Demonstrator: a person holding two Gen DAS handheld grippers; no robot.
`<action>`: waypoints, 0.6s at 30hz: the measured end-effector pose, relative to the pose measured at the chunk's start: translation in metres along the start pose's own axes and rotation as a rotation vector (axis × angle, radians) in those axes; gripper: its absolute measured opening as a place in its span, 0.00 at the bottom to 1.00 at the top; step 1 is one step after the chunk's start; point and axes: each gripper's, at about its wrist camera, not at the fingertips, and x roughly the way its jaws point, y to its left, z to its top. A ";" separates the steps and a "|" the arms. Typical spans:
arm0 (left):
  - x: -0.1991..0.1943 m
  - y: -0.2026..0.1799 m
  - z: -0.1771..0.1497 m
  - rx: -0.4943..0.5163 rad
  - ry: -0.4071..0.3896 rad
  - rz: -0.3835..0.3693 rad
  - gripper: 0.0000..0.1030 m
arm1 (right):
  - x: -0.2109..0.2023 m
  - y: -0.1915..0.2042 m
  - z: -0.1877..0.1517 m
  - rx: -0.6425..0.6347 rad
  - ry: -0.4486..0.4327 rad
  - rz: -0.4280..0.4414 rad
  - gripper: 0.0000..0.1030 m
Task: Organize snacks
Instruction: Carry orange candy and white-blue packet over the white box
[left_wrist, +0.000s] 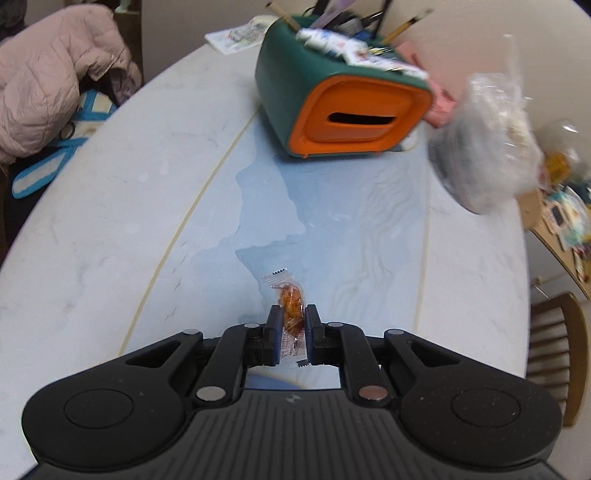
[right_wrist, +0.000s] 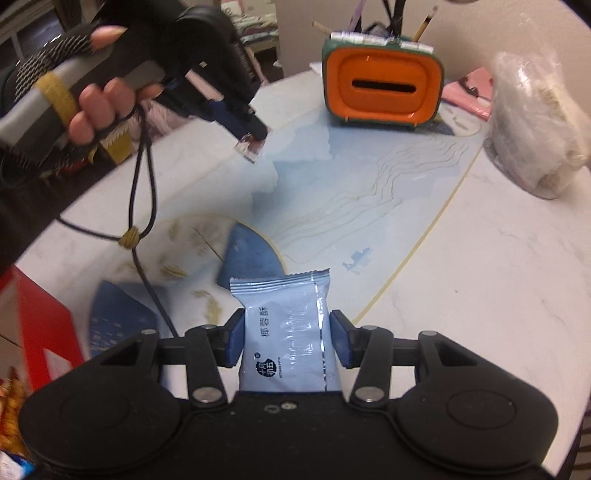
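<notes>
My left gripper is shut on a small clear packet with an orange candy and holds it above the marble table. In the right wrist view the left gripper shows at the upper left, held by a gloved hand, with the packet's end sticking out. My right gripper is shut on a pale blue snack pouch with dark print, above the table. A green and orange organizer box with a slot stands at the far side; it also shows in the right wrist view.
A clear plastic bag of snacks lies right of the box, also in the right wrist view. A red box and small packets sit at the near left. A pink jacket hangs on the left. A wooden chair stands on the right.
</notes>
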 end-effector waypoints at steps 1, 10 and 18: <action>-0.010 0.000 -0.005 0.013 0.000 -0.003 0.11 | -0.009 0.004 0.000 0.014 -0.005 -0.008 0.45; -0.103 0.011 -0.061 0.103 -0.024 -0.043 0.12 | -0.083 0.055 -0.013 0.123 -0.035 -0.059 0.45; -0.177 0.033 -0.120 0.200 -0.022 -0.079 0.12 | -0.135 0.117 -0.029 0.166 -0.072 -0.055 0.46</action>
